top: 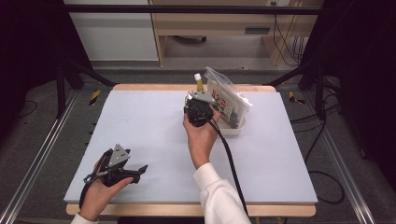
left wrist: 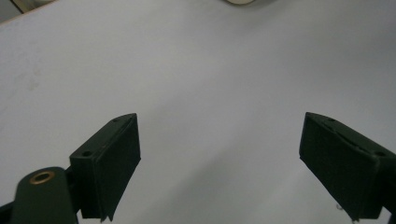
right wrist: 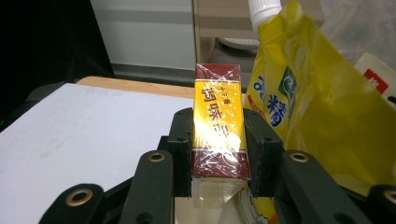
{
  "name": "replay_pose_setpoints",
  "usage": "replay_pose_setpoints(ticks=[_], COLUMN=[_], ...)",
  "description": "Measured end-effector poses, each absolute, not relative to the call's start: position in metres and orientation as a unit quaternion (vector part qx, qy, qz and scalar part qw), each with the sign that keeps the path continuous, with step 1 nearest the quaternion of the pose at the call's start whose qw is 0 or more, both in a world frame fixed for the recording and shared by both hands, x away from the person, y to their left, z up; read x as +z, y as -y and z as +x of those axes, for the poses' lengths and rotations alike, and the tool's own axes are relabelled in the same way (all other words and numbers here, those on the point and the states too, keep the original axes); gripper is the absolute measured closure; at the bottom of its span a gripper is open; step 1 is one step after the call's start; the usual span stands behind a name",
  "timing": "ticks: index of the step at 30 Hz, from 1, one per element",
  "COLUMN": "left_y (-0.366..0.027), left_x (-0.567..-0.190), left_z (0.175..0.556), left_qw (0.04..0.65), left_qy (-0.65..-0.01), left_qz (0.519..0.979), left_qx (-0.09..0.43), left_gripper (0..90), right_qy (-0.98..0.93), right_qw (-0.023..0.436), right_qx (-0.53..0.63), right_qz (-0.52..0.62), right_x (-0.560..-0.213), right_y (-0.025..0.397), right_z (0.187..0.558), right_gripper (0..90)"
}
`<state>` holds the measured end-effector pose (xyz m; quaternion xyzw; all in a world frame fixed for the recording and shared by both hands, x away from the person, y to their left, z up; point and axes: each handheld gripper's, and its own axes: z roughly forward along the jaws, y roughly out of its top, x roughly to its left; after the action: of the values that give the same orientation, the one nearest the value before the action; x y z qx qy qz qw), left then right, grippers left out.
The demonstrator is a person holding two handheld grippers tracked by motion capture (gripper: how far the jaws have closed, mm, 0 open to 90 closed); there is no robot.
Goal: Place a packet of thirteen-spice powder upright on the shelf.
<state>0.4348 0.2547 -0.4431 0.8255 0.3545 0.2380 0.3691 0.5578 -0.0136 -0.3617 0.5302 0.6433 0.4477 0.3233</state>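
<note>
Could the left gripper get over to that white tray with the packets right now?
Probably yes. The left gripper is open and holds nothing, and bare mat lies between it and the white tray. The right gripper, clamping a small box, crowds the tray's near side.

Yellow box (right wrist: pixel 218 122) with dark red ends, wrapped in clear film, gold characters down its face. Stands upright, long axis vertical, clamped at its lower half between both jaws of right hand-held gripper (right wrist: pixel 219 154). Lower end just above pale tray rim. Position: far side of desk, right of centre, just beside yellow spouted pouch (right wrist: pixel 308 98), which stands upright on box's right, white cap on top.
</note>
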Motion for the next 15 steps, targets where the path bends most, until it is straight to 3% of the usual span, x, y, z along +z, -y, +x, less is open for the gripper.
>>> replay_pose_setpoints(ticks=[15], left_y=[-0.253], left_x=[-0.443], left_z=[0.435], left_qw=[0.368], left_qy=[-0.352], left_qz=[0.827], left_qx=[0.237], left_gripper=[12.2], right_qy=[-0.645], right_qw=[0.312], right_qx=[0.442], right_qz=[0.540], right_x=[-0.378], right_y=[0.014], right_z=[0.563], right_gripper=[67.4])
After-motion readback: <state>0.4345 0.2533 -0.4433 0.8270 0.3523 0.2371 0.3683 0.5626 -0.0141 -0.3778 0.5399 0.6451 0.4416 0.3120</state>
